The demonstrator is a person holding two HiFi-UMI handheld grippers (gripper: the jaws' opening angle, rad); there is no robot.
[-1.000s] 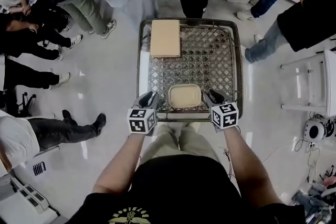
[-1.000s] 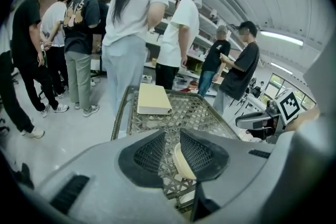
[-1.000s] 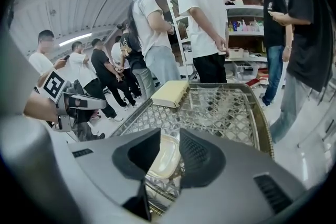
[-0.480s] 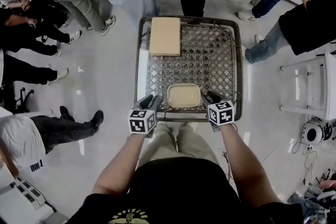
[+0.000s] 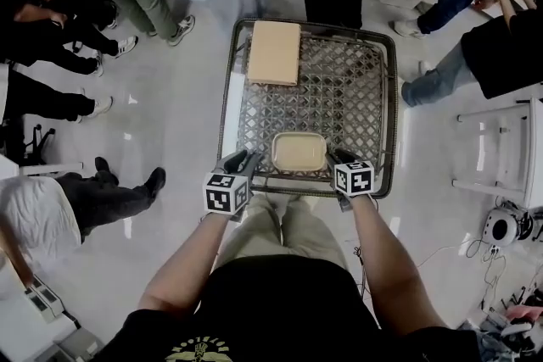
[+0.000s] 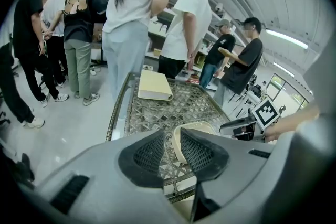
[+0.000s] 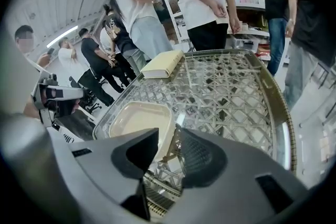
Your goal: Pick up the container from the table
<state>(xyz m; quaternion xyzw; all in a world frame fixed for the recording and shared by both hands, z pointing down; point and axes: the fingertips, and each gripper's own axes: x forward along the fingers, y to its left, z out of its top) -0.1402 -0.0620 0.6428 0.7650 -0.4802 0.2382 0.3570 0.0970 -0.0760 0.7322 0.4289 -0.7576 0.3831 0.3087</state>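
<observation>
A shallow beige container sits on the lattice-topped table close to its near edge. My left gripper hovers just off the container's left side, open, and in the left gripper view the container's rim shows through the narrow gap beyond its jaws. My right gripper is at the container's right side, also open. Seen in the right gripper view, the container's right edge lies in line with the gap of the gripper, and no pad presses on it.
A flat tan box lies at the table's far left corner. Several people stand around the far end and the left side. A white chair is on the right. The table has a raised metal rim.
Both grippers have sunk toward the table's near edge, the right one more. The right gripper now sits closer to the container's right side. The container has not moved.
</observation>
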